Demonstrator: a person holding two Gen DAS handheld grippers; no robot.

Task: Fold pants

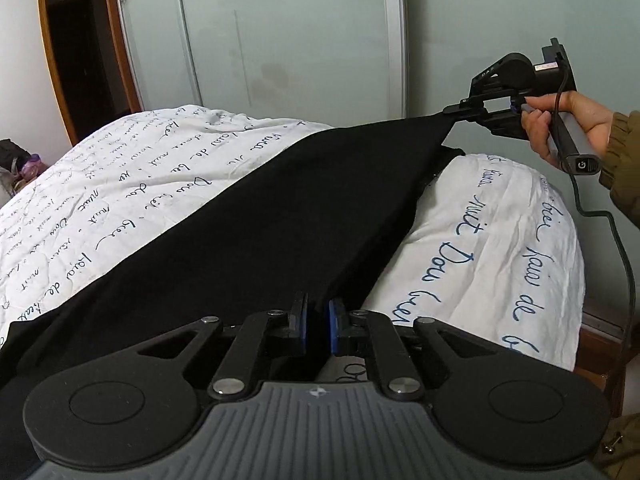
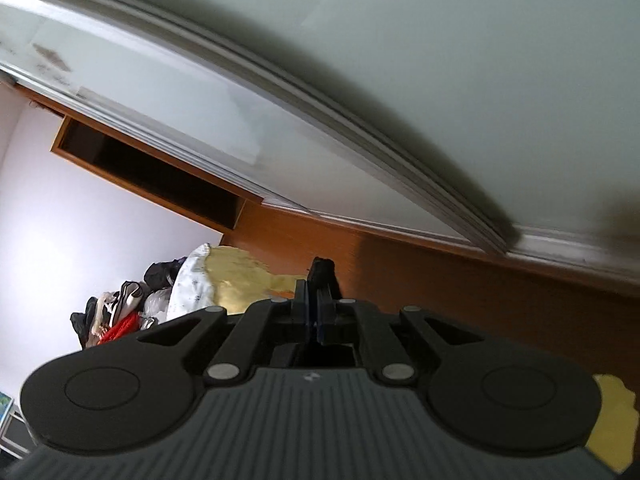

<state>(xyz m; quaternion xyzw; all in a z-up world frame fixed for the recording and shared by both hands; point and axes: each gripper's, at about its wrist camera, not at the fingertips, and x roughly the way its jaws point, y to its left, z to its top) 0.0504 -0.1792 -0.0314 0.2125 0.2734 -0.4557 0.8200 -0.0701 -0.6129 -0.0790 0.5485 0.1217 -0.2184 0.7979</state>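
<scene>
The black pants [image 1: 280, 216] stretch taut across the bed between my two grippers. My left gripper [image 1: 318, 320] is shut on the near edge of the pants at the bottom of the left wrist view. My right gripper [image 1: 454, 110] is held by a hand at the upper right, lifted above the bed and shut on the far end of the pants. In the right wrist view my right gripper [image 2: 316, 312] is tilted sideways and its blue pads pinch a small bit of black fabric [image 2: 322, 270].
The bed has a white quilt with blue script [image 1: 120, 184] and a matching pillow [image 1: 500, 248] on the right. Pale green sliding wardrobe doors [image 1: 280, 40] stand behind the bed. A wooden doorway [image 1: 80, 48] is at left. A pile of clothes [image 2: 132, 308] lies beyond.
</scene>
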